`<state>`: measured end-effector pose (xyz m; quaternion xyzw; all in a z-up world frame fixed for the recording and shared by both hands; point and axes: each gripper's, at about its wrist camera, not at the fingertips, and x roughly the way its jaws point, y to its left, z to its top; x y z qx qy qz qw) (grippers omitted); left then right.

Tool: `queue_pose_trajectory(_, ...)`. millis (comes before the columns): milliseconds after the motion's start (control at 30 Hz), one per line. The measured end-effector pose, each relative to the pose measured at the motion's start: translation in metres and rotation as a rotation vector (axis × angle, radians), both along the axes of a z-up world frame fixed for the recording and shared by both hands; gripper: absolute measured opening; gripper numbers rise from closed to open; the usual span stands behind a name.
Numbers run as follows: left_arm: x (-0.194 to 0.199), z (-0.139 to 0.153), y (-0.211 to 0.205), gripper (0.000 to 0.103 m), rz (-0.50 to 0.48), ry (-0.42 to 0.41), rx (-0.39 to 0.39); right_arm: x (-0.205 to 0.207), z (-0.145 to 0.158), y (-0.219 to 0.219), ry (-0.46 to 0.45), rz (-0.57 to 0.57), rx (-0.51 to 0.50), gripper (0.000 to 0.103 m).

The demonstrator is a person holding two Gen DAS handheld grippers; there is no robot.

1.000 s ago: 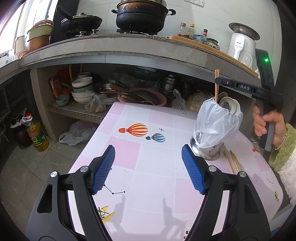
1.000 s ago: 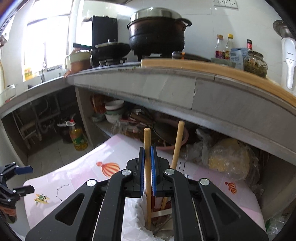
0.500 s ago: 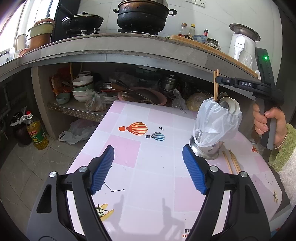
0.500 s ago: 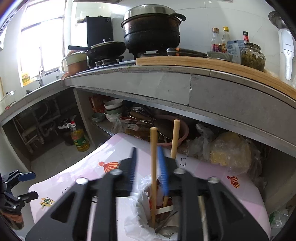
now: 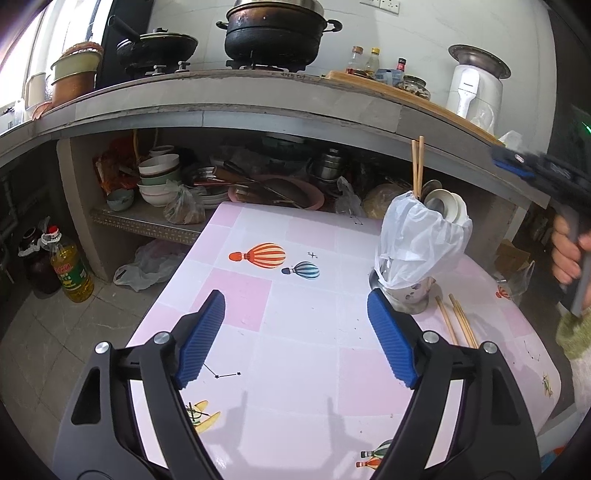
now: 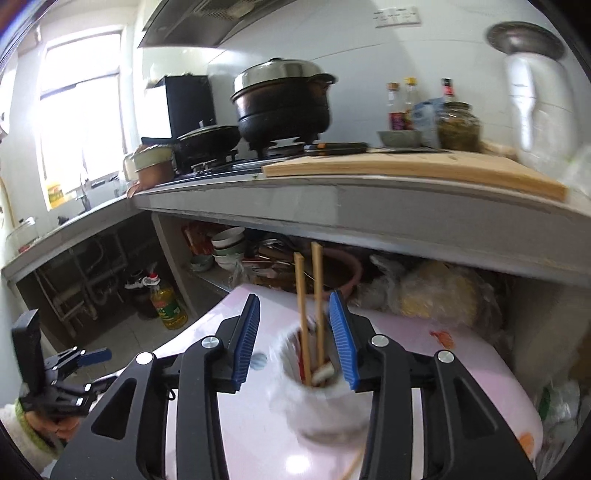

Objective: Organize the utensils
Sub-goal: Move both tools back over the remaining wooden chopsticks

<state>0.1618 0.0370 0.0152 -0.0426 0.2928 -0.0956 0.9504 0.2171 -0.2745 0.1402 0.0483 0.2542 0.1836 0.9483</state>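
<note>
Fingers (image 6: 341,332) freshly parted, clear of chopsticks (image 6: 309,306).

A grey concrete counter (image 5: 207,99) runs along a white tiled wall (image 6: 369,48) and bends toward a bright window (image 6: 81,107) at its left end, where daylight floods in. A black pot (image 5: 275,35) and a pan (image 5: 157,44) sit on the stove, bottles (image 6: 402,107) beyond them toward the right end. Stacked bowls (image 5: 159,179) crowd the shelf under the counter. An oil bottle (image 5: 70,271) stands on the grey tiled floor (image 5: 74,332).
</note>
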Motion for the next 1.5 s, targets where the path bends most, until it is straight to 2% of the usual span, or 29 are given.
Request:
queue_pose_trajectory(267,0.002,-0.008,-0.019,0.079,-0.063,0.032,0.008,-0.082,-0.044,-0.065,0.142,-0.176,0.031,0.039)
queue_pose_trajectory(400,0.003,-0.017,-0.041,0.081,-0.119,0.056,0.014,-0.118,-0.083,-0.088,0.244,-0.291,0.056,0.039)
queue_pose_trajectory(533,0.003,-0.028,-0.070,0.082,-0.193,0.089,0.033,-0.146,-0.121,-0.106,0.333,-0.388,0.128,0.039)
queue_pose_trajectory(667,0.007,-0.043,-0.111,0.082,-0.291,0.135,0.053,-0.163,-0.145,-0.111,0.372,-0.444,0.149,0.039)
queue_pose_trajectory(933,0.030,-0.076,-0.201,0.082,-0.438,0.219,0.079,-0.168,-0.154,-0.103,0.375,-0.443,0.124,0.039)
queue_pose_trajectory(1067,0.051,-0.094,-0.239,0.066,-0.459,0.274,0.116,-0.167,-0.163,-0.101,0.394,-0.423,0.115,0.039)
queue_pose_trajectory(1233,0.074,-0.110,-0.276,0.054,-0.469,0.314,0.165,-0.166,-0.168,-0.100,0.402,-0.412,0.118,0.039)
queue_pose_trajectory(1300,0.079,-0.116,-0.285,0.047,-0.461,0.327,0.190,-0.166,-0.170,-0.101,0.404,-0.408,0.130,0.039)
queue_pose_trajectory(1433,0.088,-0.130,-0.296,0.026,-0.425,0.351,0.242,-0.166,-0.172,-0.101,0.408,-0.399,0.134,0.039)
queue_pose_trajectory(1500,0.088,-0.130,-0.299,0.022,-0.421,0.340,0.260,-0.166,-0.173,-0.101,0.407,-0.397,0.139,0.039)
